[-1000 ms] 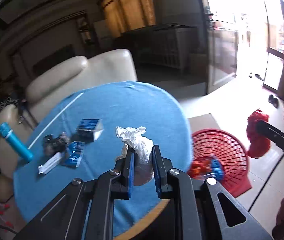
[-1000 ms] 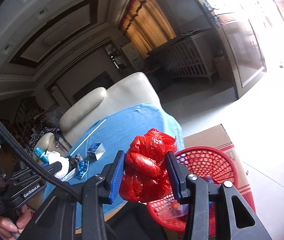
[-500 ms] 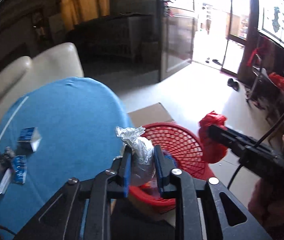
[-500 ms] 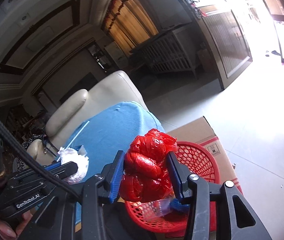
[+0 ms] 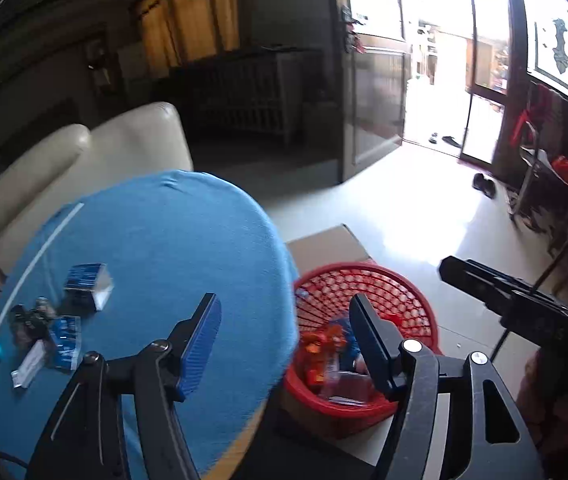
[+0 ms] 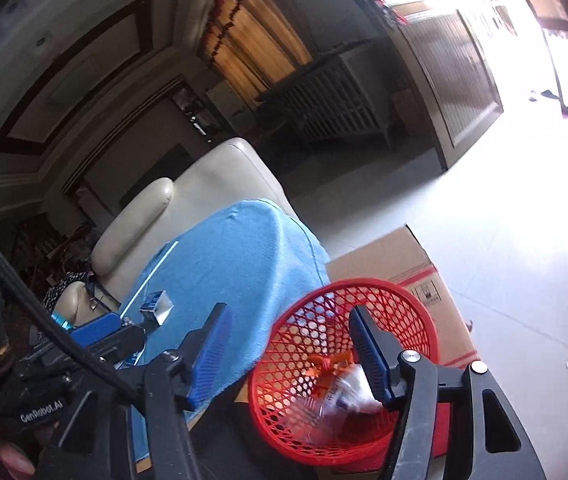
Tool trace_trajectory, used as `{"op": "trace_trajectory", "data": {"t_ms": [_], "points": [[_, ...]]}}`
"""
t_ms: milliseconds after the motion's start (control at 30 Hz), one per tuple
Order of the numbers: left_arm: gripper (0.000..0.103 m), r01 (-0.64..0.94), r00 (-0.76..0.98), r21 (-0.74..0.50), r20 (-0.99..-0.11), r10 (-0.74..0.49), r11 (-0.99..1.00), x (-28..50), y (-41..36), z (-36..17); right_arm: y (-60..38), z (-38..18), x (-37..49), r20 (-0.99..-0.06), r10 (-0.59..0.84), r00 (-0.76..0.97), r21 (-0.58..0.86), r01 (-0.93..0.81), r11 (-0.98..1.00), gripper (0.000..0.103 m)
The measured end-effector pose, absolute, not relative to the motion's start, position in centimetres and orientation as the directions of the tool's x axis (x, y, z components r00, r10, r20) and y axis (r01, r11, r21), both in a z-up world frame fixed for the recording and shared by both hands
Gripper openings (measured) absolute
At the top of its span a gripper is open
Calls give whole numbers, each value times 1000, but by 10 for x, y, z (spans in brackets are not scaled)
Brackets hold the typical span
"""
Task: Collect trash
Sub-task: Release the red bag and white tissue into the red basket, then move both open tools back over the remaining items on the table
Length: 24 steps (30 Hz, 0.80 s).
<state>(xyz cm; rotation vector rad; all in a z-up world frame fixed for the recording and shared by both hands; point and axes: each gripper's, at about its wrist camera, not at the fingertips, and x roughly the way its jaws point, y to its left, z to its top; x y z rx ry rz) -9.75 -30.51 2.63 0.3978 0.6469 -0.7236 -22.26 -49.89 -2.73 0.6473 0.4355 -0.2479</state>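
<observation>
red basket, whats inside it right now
Inside the red basket lies a jumble of trash: orange wrappers, clear crumpled plastic and something blue. The basket's near wall and the hand-held gripper fingers cover the rest, so the bottom stays hidden.

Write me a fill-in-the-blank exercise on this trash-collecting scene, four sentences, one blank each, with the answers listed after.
1. The mesh basket beside the table is coloured ____.
2. The cloth covering the round table is coloured ____.
3. The basket sits on top of a cardboard ____.
4. Between the opening jaws of the left gripper and of the right gripper there is ____.

Answers: red; blue; box; nothing
</observation>
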Motion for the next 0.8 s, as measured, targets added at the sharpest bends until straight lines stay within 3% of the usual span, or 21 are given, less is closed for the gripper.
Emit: {"op": "trace_trajectory", "data": {"t_ms": [300,800], "points": [[69,557,740,240,-578,-344,795,-100,-260,54,-463,4,-211,-421,-33,906,497,261,828,65],[69,301,806,286,-586,-82,910,-69,-163,53,-392,27,-164,-425,122,897,459,98,883,65]]}}
